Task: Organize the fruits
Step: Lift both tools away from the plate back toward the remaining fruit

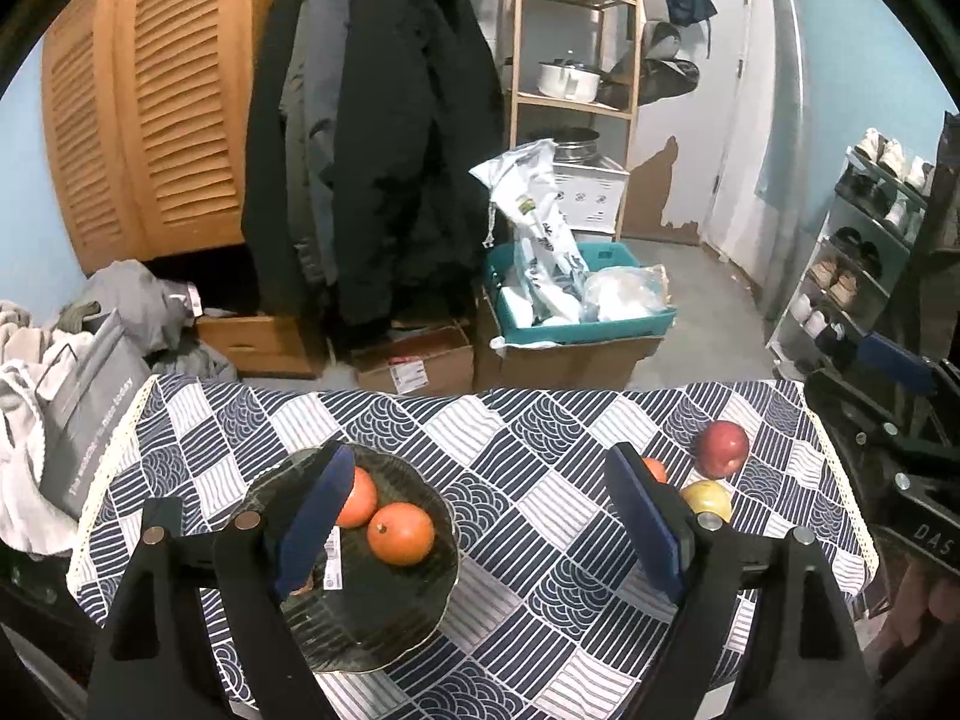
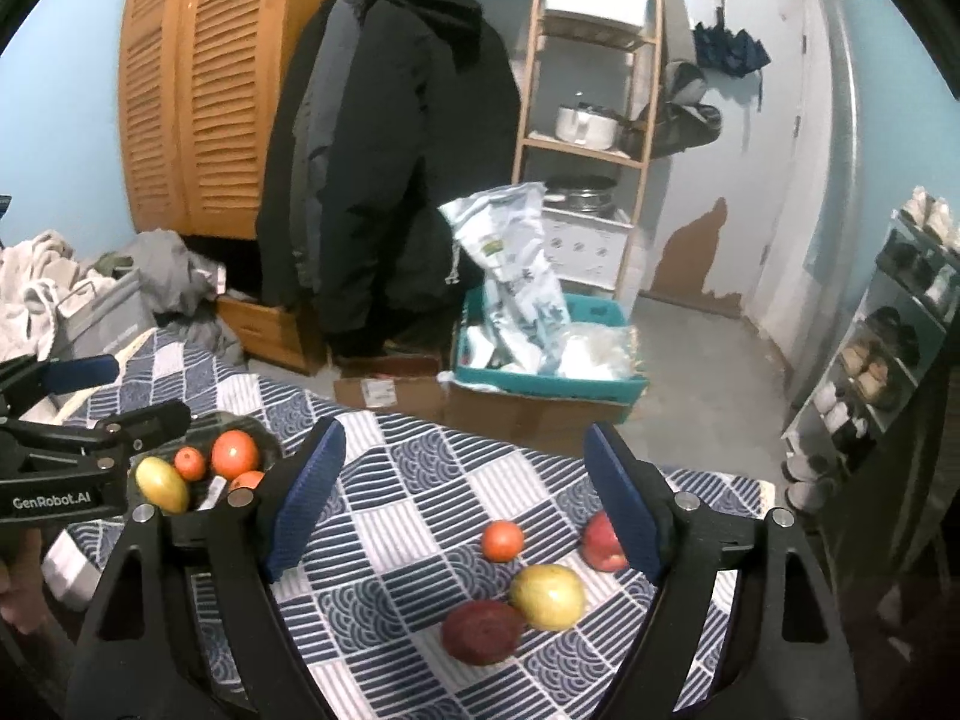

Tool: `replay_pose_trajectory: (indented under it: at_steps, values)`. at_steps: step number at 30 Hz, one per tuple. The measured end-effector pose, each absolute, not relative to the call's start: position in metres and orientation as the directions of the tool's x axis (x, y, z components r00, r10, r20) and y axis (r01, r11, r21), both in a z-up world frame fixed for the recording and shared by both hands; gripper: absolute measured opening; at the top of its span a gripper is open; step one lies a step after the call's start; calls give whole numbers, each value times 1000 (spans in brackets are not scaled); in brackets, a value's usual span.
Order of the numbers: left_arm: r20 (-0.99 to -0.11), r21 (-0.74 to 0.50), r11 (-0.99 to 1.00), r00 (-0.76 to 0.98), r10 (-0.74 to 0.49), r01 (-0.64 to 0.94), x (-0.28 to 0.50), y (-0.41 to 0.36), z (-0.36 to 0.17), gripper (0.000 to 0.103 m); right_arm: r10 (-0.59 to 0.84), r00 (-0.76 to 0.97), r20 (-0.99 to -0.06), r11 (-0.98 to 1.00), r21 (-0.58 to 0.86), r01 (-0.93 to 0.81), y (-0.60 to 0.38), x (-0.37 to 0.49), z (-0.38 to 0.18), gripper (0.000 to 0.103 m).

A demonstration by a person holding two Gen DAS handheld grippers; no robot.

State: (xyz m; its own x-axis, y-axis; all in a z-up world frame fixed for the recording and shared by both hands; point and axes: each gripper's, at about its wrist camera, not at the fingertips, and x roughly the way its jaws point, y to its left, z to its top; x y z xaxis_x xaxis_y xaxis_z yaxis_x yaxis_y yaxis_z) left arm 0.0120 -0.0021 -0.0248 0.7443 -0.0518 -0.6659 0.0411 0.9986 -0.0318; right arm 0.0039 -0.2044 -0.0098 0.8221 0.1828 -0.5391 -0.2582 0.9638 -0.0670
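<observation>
Left gripper (image 1: 480, 516): jaws spread wide, holding nothing; above the cloth (image 1: 540, 420), left finger over the plate (image 1: 420, 600).
Right gripper (image 2: 465, 504): jaws spread wide, holding nothing; above the loose fruit.
Plate: dark, on the cloth's left side; holds two oranges (image 1: 401, 534), with a yellow fruit (image 2: 161, 485) and small orange (image 2: 190, 463) seen in the right view.
Loose fruit: small orange (image 2: 503, 540), yellow apple (image 2: 548, 596), red apple (image 2: 600, 543), dark red fruit (image 2: 483, 632); grouped near together on the cloth's right side.
</observation>
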Motion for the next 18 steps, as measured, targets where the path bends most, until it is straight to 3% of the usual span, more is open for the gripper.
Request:
replay_pose_trajectory:
  at_steps: [18]
  values:
    - [-699,11,993,711,-79,121,32,-59,-43,93,73,790,-609,992,-36,-120,-275,20,-44,84]
